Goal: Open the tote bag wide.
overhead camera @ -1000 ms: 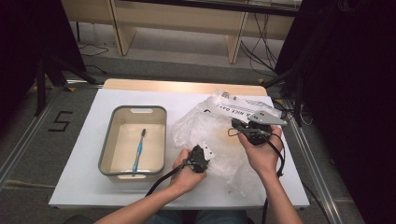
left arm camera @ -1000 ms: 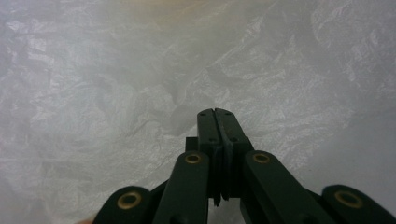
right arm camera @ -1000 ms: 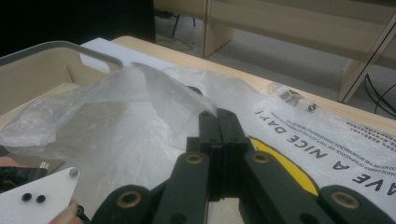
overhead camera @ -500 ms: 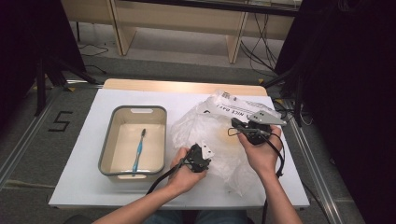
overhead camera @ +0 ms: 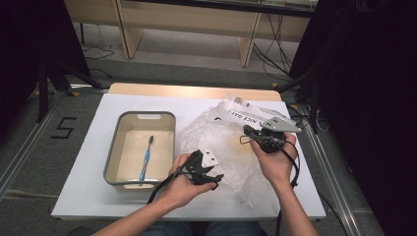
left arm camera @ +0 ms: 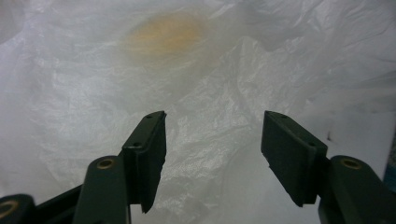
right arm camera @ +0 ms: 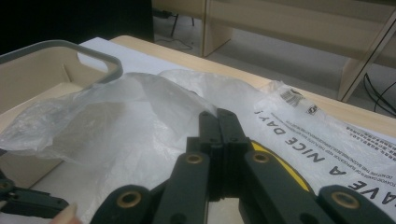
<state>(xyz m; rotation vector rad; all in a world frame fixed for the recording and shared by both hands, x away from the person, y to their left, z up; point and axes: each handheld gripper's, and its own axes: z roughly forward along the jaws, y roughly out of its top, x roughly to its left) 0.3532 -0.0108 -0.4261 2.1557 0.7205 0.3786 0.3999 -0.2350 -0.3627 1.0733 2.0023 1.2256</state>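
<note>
My left gripper (overhead camera: 209,173) has come up and back off the plastic bag (overhead camera: 231,147) toward my side of the table, and its jaws have just been opening; nothing sits between them now, only crinkled film below them in the left gripper view. White table (overhead camera: 88,162) carries everything. Bag lies crumpled right of centre, translucent white, black print on it: "NICE DAY!" from above, "A NICE DAY!" and "AVE" upside down in the right gripper view, plus a small barcode label (right arm camera: 299,99) near the bag's far edge, too small to read. Orange-brown blotch (left arm camera: 166,35) shows through the film ahead of my left jaws. Grey-rimmed beige tub (overhead camera: 142,117) sits left of the bag, the bag's edge touching its near right side; blue toothbrush (overhead camera: 146,158) lies inside. A "5" (overhead camera: 63,128) is marked on the floor, left. My right gripper (overhead camera: 248,133) is clenched on a fold of the bag, lifting it.
</note>
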